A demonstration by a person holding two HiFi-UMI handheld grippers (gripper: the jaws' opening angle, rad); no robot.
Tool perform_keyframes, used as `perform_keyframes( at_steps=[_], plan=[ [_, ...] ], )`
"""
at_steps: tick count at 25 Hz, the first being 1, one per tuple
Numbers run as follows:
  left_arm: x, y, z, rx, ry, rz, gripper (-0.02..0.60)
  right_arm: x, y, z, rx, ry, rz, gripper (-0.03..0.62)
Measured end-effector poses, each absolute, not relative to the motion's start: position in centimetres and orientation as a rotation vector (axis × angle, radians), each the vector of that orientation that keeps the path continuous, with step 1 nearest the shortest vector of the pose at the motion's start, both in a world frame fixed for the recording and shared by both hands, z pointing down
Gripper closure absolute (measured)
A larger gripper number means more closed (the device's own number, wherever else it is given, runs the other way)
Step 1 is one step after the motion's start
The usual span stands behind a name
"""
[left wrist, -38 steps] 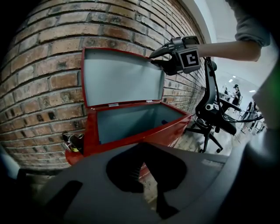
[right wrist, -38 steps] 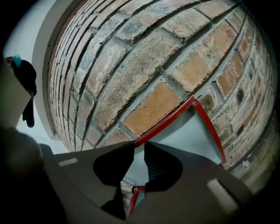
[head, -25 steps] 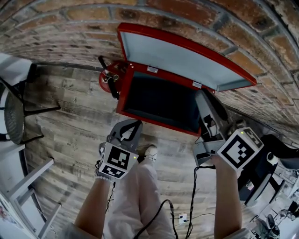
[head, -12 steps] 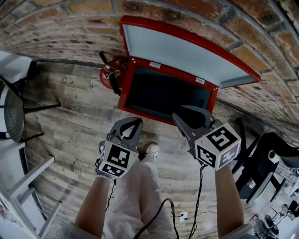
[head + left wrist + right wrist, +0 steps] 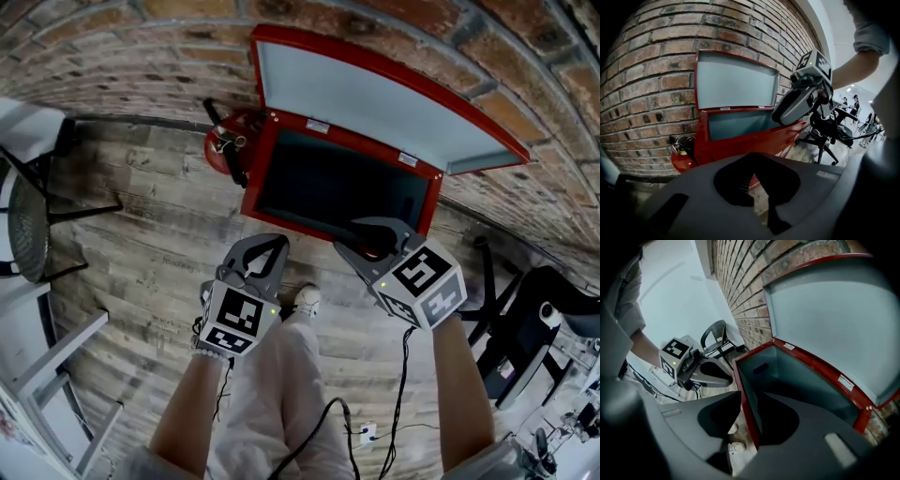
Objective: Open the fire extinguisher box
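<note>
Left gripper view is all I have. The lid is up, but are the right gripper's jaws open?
Observer: Yes. The right gripper has its jaws apart, and they have just been opening; the red rim of the box runs between them, contact unclear.
Operator: Is something inside?
Observer: Head view shows the inside dark, nothing visible there.
Operator: Where is my left gripper?
Observer: Over the floor, short of the box, beside a shoe.

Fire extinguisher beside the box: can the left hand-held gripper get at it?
Probably yes. Only bare wooden floor lies between the left hand-held gripper and the fire extinguisher; nothing stands in the way.
</note>
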State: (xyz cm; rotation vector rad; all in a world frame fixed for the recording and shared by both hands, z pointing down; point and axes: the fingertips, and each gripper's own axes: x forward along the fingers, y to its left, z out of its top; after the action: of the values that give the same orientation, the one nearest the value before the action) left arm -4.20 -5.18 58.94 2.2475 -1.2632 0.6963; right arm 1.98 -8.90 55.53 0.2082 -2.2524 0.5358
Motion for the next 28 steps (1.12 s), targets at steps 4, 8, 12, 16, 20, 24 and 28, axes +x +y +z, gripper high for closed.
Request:
perform_keyframes(
  at_steps=[4, 8, 12, 16, 20, 24, 28],
  plan=[
    [-4.1, -5.0, 59.0, 2.248, -1.26, 0.69, 0.583, 2.0, -8.3, 56.3, 0.151, -2.216, 0.52, 0.474],
    [-4.0, -4.9, 59.2, 2.251, -1.256, 0.685, 0.583, 1.9, -8.0, 56.7, 0.112, -2.193, 0.507, 0.489],
    [-4.0, -4.7, 59.3, 2.252, -1.254, 0.683, 0.583, 1.9, -6.8, 56.9, 0.023, -2.171, 0.489, 0.517],
    [-4.0, -4.3, 59.3, 2.252, -1.248, 0.683, 0.583, 1.9, -5.2, 56.9, -0.03, -2.164, 0.461, 0.52],
    [-4.2, -3.9, 59.7, 2.241, -1.247, 0.69, 0.583, 1.9, -4.9, 57.1, -0.009, -2.172, 0.476, 0.52],
    [-4.1, -3.5, 59.6, 2.251, -1.247, 0.68, 0.583, 2.0, -4.3, 57.1, -0.015, -2.163, 0.474, 0.522],
    [-4.0, -2.6, 59.7, 2.249, -1.234, 0.682, 0.583, 2.0, -3.4, 57.3, -0.033, -2.143, 0.465, 0.523]
  ],
)
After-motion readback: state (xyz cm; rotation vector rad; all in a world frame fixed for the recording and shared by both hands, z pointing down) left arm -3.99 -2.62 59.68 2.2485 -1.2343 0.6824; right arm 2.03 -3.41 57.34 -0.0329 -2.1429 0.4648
